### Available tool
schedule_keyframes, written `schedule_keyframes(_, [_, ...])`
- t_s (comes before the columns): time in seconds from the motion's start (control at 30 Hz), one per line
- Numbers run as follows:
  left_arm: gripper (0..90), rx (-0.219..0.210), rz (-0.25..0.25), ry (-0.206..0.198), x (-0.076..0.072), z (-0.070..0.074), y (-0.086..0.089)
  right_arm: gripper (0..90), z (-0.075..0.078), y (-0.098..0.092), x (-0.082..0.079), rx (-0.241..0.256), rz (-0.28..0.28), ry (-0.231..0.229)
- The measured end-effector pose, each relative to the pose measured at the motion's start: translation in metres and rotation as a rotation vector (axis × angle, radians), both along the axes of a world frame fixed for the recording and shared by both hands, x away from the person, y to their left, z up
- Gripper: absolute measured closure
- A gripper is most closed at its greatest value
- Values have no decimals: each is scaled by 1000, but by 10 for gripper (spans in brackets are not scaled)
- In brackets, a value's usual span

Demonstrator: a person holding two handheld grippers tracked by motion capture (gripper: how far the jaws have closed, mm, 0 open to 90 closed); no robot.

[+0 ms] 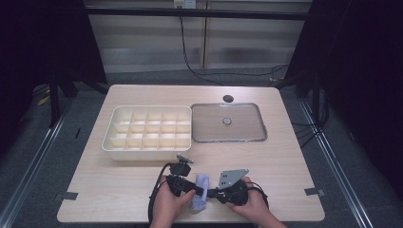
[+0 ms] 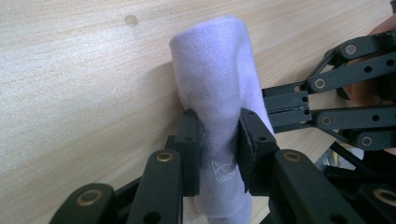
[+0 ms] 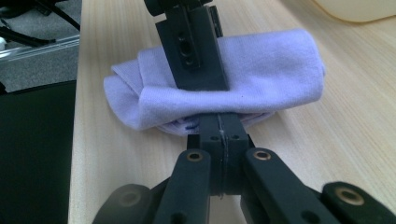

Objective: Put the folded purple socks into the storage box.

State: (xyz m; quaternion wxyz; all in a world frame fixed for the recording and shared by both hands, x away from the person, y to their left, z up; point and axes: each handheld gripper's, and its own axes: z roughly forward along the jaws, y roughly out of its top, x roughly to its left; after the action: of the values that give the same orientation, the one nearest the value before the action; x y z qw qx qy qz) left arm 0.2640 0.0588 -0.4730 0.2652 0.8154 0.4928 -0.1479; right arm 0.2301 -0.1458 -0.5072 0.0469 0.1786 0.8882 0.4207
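- Between the left gripper's (image 2: 219,149) two black jaws sits a rolled pale lilac sock (image 2: 219,93), pinched across its middle, with small white lettering showing low on the fabric.
- The right gripper (image 3: 219,135) meets the sock from the side; its jaws are pressed together, their tips against the roll's lower edge. Whether fabric is caught between them cannot be told.
- In the high view the sock (image 1: 201,189) lies on the wooden table (image 1: 285,161) near its front edge, between the two hands.
- Farther back stand a cream divided organiser box (image 1: 110,138) and, just beside it, a shallow clear tray (image 1: 260,124).
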Motion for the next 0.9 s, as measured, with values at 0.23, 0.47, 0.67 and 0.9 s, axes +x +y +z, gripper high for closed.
schedule_keyframes(0.23, [728, 5, -18, -16, 3, 5, 3, 839, 0, -2, 2, 4, -20, -2])
schedule_keyframes(0.47, [726, 12, -9, -18, 11, 17, 12, 710, 1, -6, 5, -7, -53, -16])
schedule_keyframes(0.67, [724, 19, -13, -11, 19, 28, 21, 517, 3, -13, 9, -9, -86, 7])
schedule_keyframes(0.9, [722, 50, -10, -28, 27, 41, 26, 376, 3, -24, 16, -15, -131, 25])
